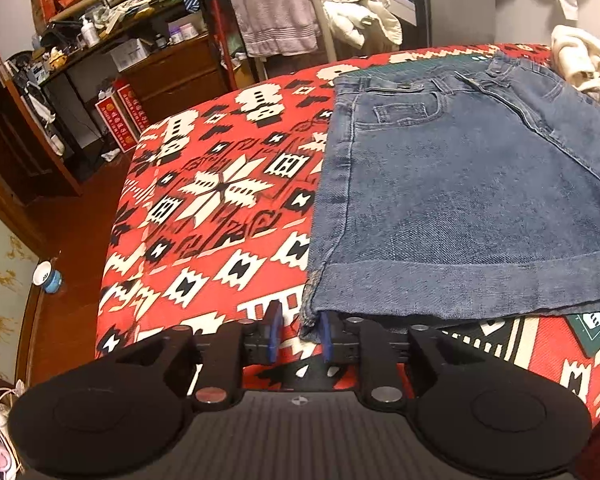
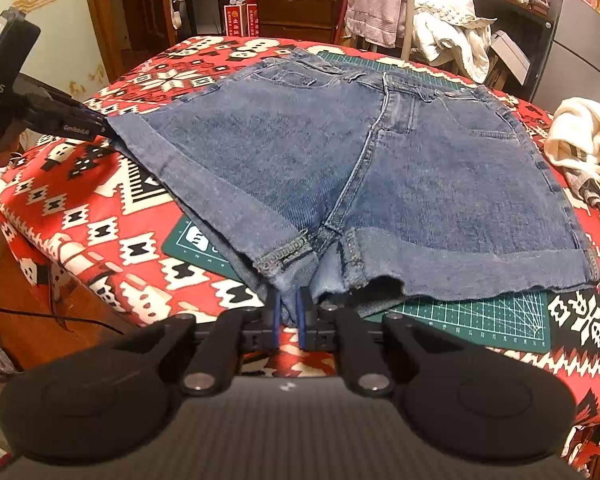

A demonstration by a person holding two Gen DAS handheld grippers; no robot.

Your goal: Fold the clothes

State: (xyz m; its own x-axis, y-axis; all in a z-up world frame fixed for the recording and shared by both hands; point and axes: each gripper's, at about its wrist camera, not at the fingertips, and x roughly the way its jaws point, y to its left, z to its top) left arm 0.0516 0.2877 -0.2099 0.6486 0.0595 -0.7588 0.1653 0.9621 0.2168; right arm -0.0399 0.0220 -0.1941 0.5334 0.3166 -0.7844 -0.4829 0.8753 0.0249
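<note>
Left wrist view low and close at the near-left hem corner of the blue denim shorts (image 1: 460,184), angled down across the red patterned tablecloth (image 1: 204,208), right wrist view close at the crotch hem, facing the waistband, both sharing shorts, cloth, cluttered shelves behind

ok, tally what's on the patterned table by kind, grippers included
denim shorts: 1
green cutting mat: 1
pile of cream and mixed clothes at the far right edge: 1
hand-held grippers: 2, the left hand-held gripper at the shorts' outer hem corner, the right hand-held gripper at the inner leg hem
Total: 5
</note>
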